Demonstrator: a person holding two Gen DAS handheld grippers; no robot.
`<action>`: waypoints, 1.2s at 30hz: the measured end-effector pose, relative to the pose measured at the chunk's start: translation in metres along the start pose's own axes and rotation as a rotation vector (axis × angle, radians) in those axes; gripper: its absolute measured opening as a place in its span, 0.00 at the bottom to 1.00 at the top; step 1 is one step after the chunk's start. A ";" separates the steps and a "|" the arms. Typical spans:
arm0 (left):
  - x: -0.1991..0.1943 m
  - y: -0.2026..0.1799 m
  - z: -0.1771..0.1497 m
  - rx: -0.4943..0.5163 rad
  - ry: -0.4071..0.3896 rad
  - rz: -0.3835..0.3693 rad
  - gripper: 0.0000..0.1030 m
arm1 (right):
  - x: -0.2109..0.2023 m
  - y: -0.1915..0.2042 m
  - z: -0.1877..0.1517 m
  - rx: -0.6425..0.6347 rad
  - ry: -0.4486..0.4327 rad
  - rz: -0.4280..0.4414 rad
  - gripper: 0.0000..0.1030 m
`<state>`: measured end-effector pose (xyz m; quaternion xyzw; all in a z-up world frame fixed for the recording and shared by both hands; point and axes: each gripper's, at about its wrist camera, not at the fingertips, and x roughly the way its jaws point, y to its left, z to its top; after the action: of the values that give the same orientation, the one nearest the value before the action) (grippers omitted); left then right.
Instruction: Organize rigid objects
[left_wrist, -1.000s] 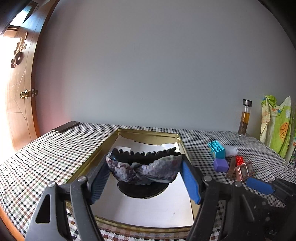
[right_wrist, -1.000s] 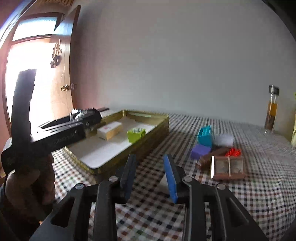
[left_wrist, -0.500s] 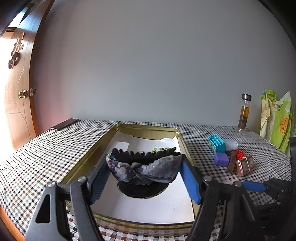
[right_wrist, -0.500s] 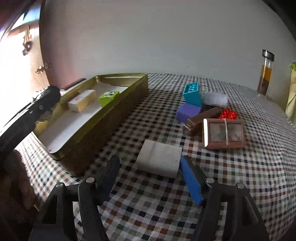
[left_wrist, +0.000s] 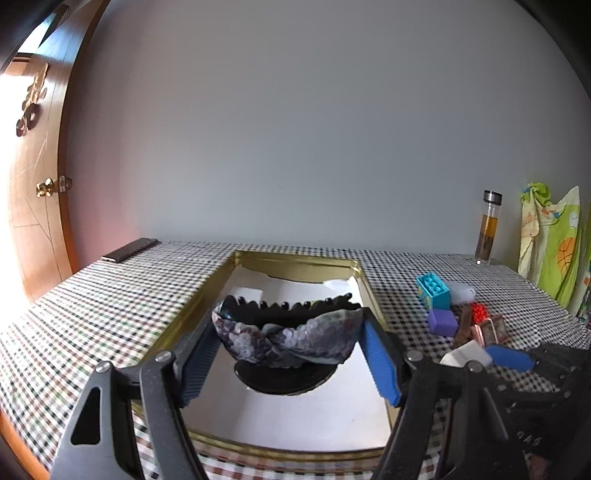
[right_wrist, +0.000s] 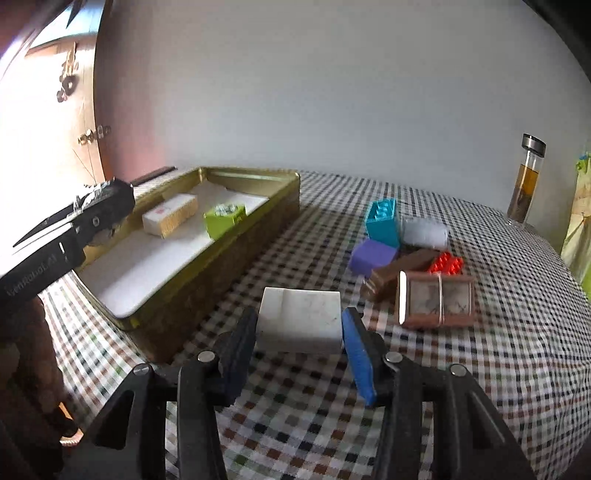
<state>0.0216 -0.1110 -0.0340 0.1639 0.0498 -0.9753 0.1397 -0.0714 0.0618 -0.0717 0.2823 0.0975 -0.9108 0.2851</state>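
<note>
Left gripper (left_wrist: 291, 354) clenches a hair claw (left_wrist: 288, 332) over the tin (right_wrist: 207, 280). Right gripper (right_wrist: 299, 336), jaws closing, straddles the white block (right_wrist: 301, 319) at the tin's three o'clock, pads not visibly pressing. Block looks stiff, light, smooth: pinch its flat sides.

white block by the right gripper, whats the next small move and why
Probably finish the squeeze, then lift. The right gripper has its jaws closing around the white block, which lies flat on the cloth beside the gold tin. The pads sit at its sides, but firm contact isn't clear yet.
</note>
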 end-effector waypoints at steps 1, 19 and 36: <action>0.001 0.001 0.001 0.002 0.000 0.007 0.71 | -0.001 0.001 0.003 -0.002 -0.013 0.007 0.48; 0.068 0.038 0.025 0.021 0.256 0.046 0.71 | 0.032 0.060 0.072 -0.116 -0.068 0.175 0.48; 0.088 0.038 0.021 0.123 0.313 0.134 0.86 | 0.072 0.071 0.070 -0.117 -0.005 0.166 0.53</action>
<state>-0.0541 -0.1729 -0.0458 0.3249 0.0000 -0.9276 0.1844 -0.1116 -0.0537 -0.0560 0.2698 0.1261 -0.8776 0.3758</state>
